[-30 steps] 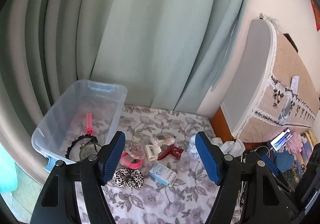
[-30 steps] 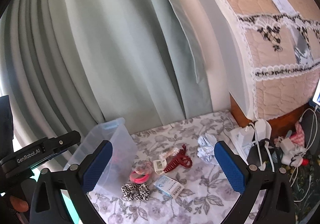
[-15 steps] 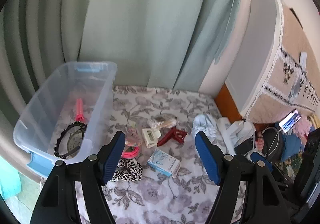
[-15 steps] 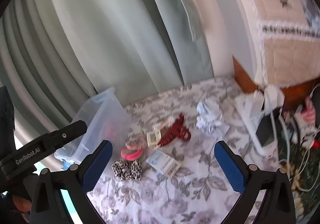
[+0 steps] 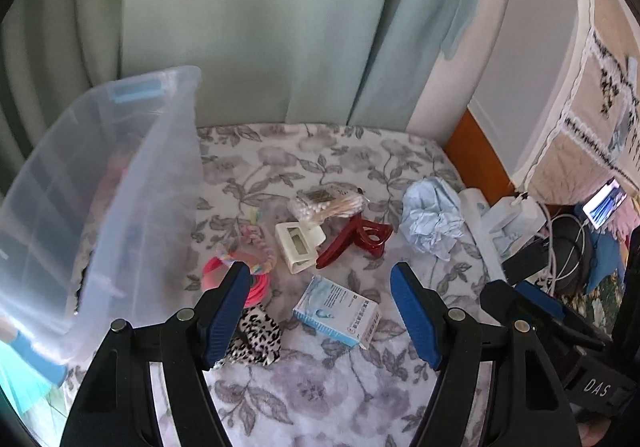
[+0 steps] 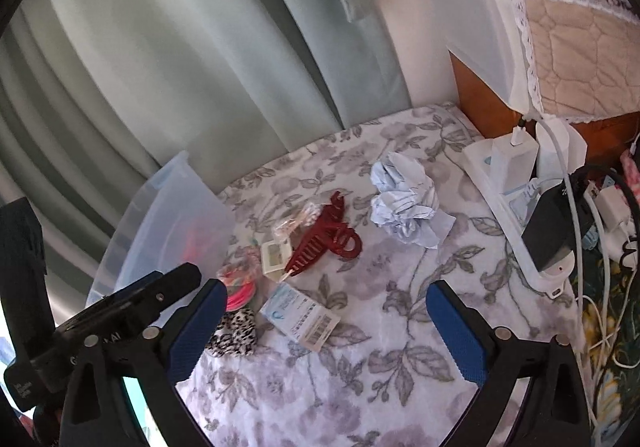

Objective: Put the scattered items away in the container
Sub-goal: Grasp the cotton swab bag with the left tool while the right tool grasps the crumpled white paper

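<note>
Sitting at the left edge of the floral-covered tabletop, the clear plastic container stands against the green curtain; I can make out something pink through its cloudy wall, nothing sharper. Just beside it lie the scattered items: a pink coiled hair tie touching a leopard-print scrunchie, a pastel braided band, a cream hair clip, a dark red claw clip against it, a packet of cotton swabs behind, and a small blue-and-white box nearest me. A crumpled pale blue paper sits apart to the right, near a white power strip with chargers. I hold my left gripper over the box, jaws spread wide, gripping nothing. My right gripper hovers likewise, jaws spread and empty.
</note>
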The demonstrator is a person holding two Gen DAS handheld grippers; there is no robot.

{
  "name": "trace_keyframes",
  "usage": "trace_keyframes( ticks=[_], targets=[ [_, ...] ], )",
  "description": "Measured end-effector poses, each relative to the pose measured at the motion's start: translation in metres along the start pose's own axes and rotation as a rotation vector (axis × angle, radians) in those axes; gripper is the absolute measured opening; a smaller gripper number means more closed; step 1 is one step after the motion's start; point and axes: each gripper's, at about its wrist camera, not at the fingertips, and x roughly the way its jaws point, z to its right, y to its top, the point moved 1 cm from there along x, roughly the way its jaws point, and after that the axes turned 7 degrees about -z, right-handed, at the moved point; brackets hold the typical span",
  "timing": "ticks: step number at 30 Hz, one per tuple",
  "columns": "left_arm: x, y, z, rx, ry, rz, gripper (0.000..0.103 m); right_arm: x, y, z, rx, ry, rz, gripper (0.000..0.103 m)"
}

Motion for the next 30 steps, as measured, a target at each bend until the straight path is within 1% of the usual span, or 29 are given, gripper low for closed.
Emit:
trace_keyframes(
  ticks=[3, 8, 14, 17, 22, 26, 30],
  targets=[
    [0.019, 0.009, 0.005, 0.020, -0.006, -0.020, 0.073, 0.012, 0.008, 0.005, 0.006, -0.023, -0.007, 0.096],
    [0.050, 0.028, 0.009, 0.044, -0.013, -0.044, 0.073, 0.032, 0.024, 0.017, 0.024, -0.050, -0.024, 0.087],
    [0.085, 0.052, -0.005, 0.039, -0.027, -0.075, 0.073, 0.054, 0.041, 0.025, 0.038, -0.074, -0.038, 0.086],
    [0.104, 0.061, -0.011, 0.029, -0.037, -0.102, 0.073, 0.064, 0.049, 0.028, 0.036, -0.083, -0.042, 0.086],
    [0.129, 0.069, -0.011, 0.044, -0.039, -0.125, 0.074, 0.079, 0.058, 0.033, 0.032, -0.109, -0.051, 0.086],
    [0.148, 0.073, -0.014, 0.032, -0.041, -0.150, 0.074, 0.092, 0.064, 0.038, 0.032, -0.131, -0.066, 0.086],
    [0.160, 0.077, -0.016, 0.029, -0.041, -0.155, 0.074, 0.099, 0.067, 0.045, 0.047, -0.148, -0.075, 0.086]
  ],
)
